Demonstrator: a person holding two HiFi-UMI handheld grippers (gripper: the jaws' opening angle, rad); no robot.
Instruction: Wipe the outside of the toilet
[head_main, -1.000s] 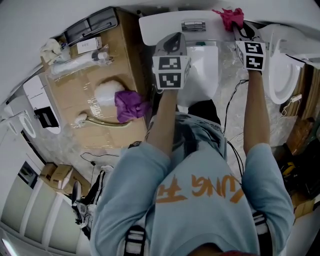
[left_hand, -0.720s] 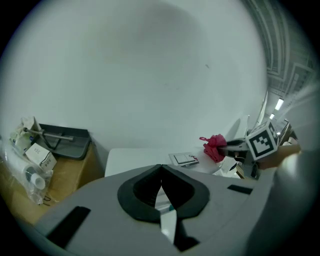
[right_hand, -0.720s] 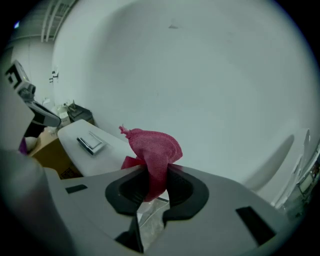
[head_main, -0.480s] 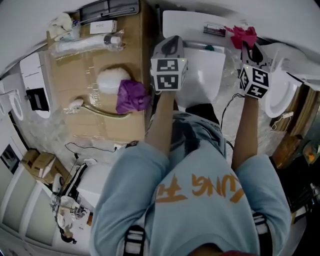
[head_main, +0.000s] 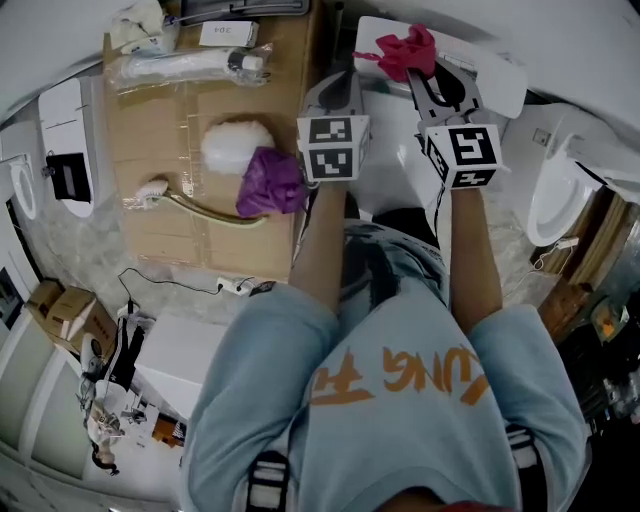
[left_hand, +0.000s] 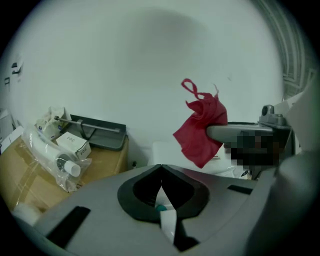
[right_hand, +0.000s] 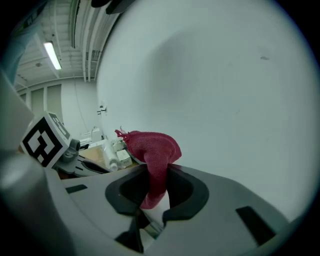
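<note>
Two grippers reach forward over the white toilet (head_main: 392, 172). The right gripper (right_hand: 156, 176) has its jaws pinching a red cloth (right_hand: 151, 142), which bunches up past the tips. In the head view the cloth sits over the left end of the cistern lid (head_main: 487, 72), and whether it touches the lid I cannot tell. The left gripper (left_hand: 161, 168) has its jaws pressed together with nothing between them. It is just left of the right one, above the toilet's left edge. Beside the toilet lies a sheet of cardboard (head_main: 150, 235). A purple cloth (head_main: 268, 184) lies at its right edge, touching a white fluffy ball (head_main: 236, 144). A brush with a curved handle (head_main: 195, 208) lies near the middle, and a wrapped tube (head_main: 190, 64) lies along the far edge
</note>
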